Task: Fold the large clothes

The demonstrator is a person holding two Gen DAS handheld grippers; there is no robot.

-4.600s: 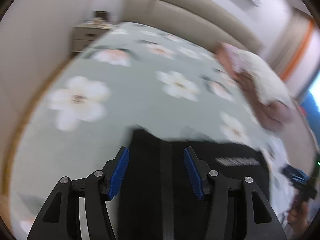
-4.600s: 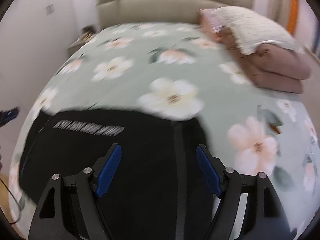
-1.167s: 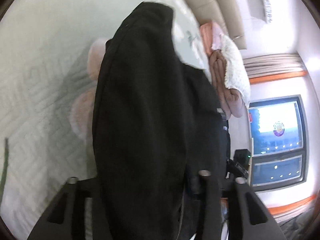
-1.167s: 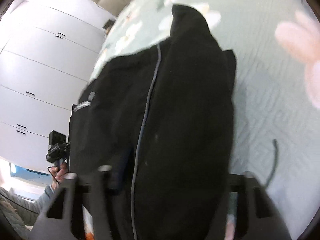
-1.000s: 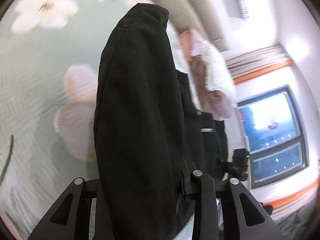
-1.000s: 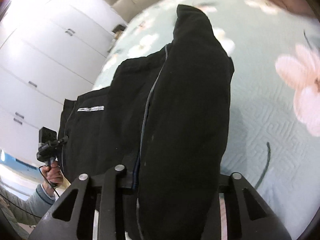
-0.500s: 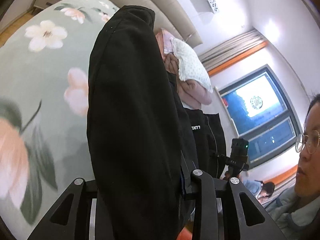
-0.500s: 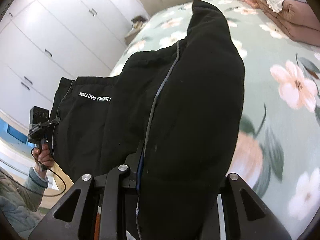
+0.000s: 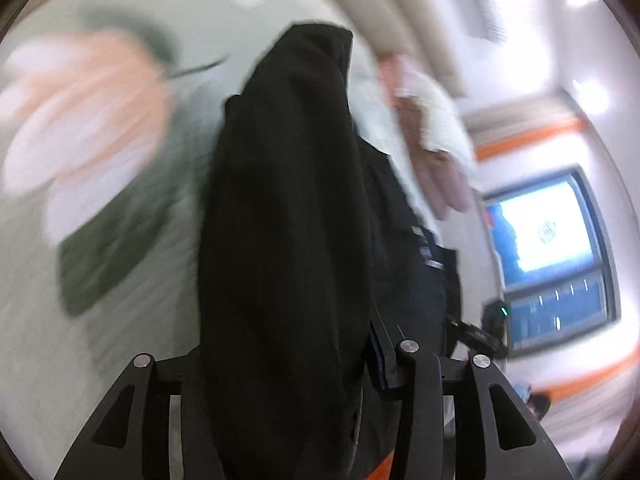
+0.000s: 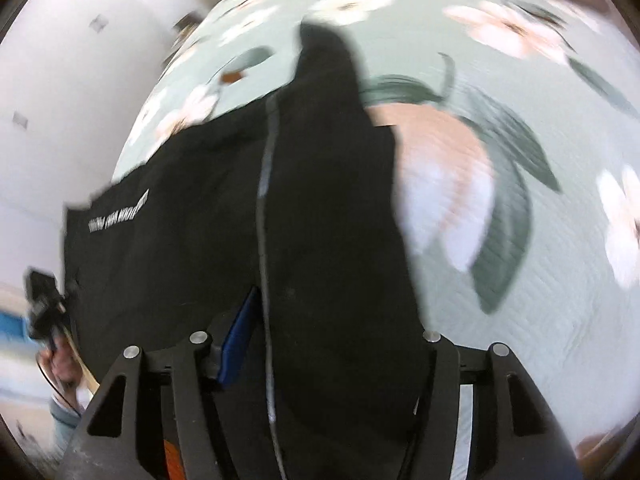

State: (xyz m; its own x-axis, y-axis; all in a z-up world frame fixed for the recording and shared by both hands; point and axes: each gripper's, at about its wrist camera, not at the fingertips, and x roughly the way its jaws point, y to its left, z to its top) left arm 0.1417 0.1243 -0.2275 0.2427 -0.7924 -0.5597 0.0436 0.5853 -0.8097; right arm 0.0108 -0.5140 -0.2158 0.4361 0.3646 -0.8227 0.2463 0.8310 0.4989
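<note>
A large black garment (image 9: 288, 216) with white lettering (image 10: 118, 214) and a grey stripe hangs between my two grippers above the bed. My left gripper (image 9: 288, 364) is shut on one edge of it; the cloth bulges forward over the jaws and hides the pads. My right gripper (image 10: 320, 344) is shut on the other edge, with one blue pad (image 10: 236, 344) showing beside the cloth. The garment (image 10: 320, 208) covers the middle of both views. Each view shows the other gripper small at the garment's far edge.
The bed has a pale green quilt with large white and pink flowers (image 10: 520, 240). A folded pink blanket with a white pillow (image 9: 432, 136) lies near the beige headboard. A bright screen (image 9: 548, 232) is on the right wall. White wardrobes (image 10: 60, 80) stand to the left.
Both grippers have swung down toward the bed with the garment still held; the quilt now fills more of both views and the frames are motion-blurred.
</note>
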